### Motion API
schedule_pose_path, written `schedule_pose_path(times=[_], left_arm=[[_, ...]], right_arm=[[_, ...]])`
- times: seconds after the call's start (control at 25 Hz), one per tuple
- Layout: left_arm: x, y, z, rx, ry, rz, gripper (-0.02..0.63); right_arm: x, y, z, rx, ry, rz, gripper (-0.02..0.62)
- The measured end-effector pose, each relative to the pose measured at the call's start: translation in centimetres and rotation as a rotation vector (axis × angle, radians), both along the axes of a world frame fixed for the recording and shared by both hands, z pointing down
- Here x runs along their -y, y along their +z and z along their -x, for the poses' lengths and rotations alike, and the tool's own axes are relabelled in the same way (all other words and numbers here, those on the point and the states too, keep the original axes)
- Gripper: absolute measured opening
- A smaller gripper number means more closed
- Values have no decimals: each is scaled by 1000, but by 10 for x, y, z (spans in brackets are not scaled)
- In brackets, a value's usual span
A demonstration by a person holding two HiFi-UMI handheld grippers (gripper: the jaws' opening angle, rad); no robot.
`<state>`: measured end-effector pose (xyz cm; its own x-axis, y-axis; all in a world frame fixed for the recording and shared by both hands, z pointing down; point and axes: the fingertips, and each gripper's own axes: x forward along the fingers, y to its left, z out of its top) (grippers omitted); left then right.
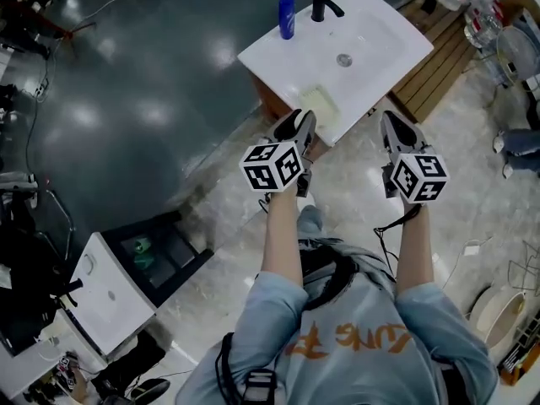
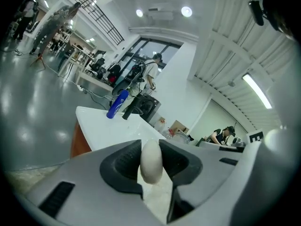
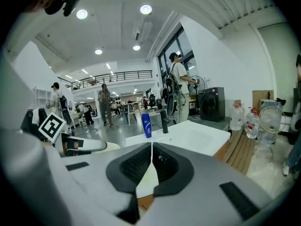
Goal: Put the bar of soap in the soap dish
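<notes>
My left gripper (image 2: 151, 147) is shut on a white oval bar of soap (image 2: 151, 163), which stands on edge between the dark pads. In the head view this gripper (image 1: 297, 121) hovers at the near edge of a white sink counter (image 1: 371, 32). A pale soap dish (image 1: 321, 108) lies on the counter's near corner, just past the left gripper's tips. My right gripper (image 1: 393, 123) is to the right, off the counter's corner, with its jaws (image 3: 151, 147) shut and nothing between them. The soap itself is hidden in the head view.
A blue bottle (image 1: 287, 17) and a black tap (image 1: 323, 0) stand at the counter's far edge, with a drain (image 1: 343, 59) in the basin. A wooden slatted platform (image 1: 439, 57) with water bottles (image 1: 483, 17) lies to the right. Another white cabinet (image 1: 110, 298) stands at the lower left.
</notes>
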<state>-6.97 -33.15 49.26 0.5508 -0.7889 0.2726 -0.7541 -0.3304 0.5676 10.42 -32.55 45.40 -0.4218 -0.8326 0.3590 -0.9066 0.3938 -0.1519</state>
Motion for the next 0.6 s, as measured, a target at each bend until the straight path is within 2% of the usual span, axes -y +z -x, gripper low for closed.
schedule_pose_path(times=[0.16,0.44,0.6], left_arm=[[11,17,-4,14,26,37,129],[15,41,-7,-48,81,96,129],[18,58,-8,-77,94,131,130]], right_arm=[[13,16,3,-21,-11,45,29],[27,36,14,-45,-35,96,29],[30,55,28,-60,-79,138,29]])
